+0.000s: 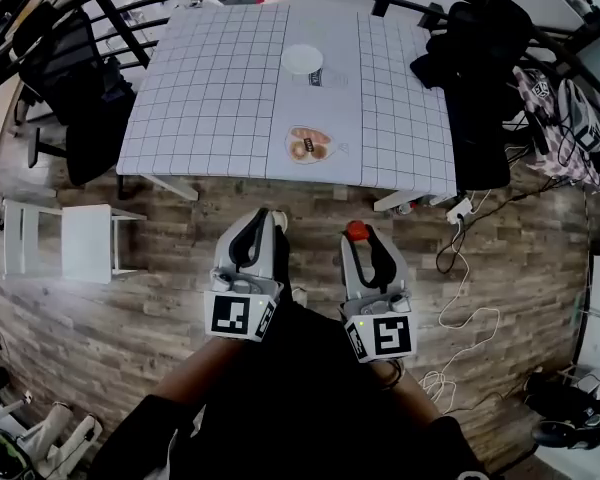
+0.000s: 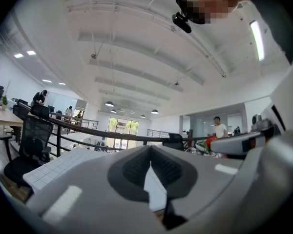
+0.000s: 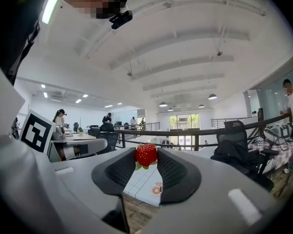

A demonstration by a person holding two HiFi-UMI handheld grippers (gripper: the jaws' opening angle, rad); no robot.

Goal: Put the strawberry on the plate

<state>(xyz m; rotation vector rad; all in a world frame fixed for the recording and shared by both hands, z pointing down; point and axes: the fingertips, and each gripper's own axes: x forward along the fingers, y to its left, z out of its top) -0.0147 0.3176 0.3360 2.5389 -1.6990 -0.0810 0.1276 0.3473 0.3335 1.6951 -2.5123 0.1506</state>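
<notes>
A red strawberry (image 1: 356,231) with green leaves sits between the tips of my right gripper (image 1: 358,238), which is shut on it above the wooden floor, short of the table. In the right gripper view the strawberry (image 3: 146,154) is pinched between the dark pads (image 3: 122,172) of that gripper (image 3: 146,161). An empty white plate (image 1: 302,59) lies at the far middle of the grid-patterned table (image 1: 210,88). My left gripper (image 1: 272,218) hangs beside the right one, its fingers meeting at the tips with nothing in them. In its own view the left gripper (image 2: 150,156) also looks shut and empty.
A small dish of doughnut-like items (image 1: 308,145) lies near the table's front edge. Black chairs stand at the left (image 1: 80,88) and right (image 1: 480,78) of the table. A white low stool (image 1: 85,241) sits on the floor at left, cables (image 1: 460,298) at right.
</notes>
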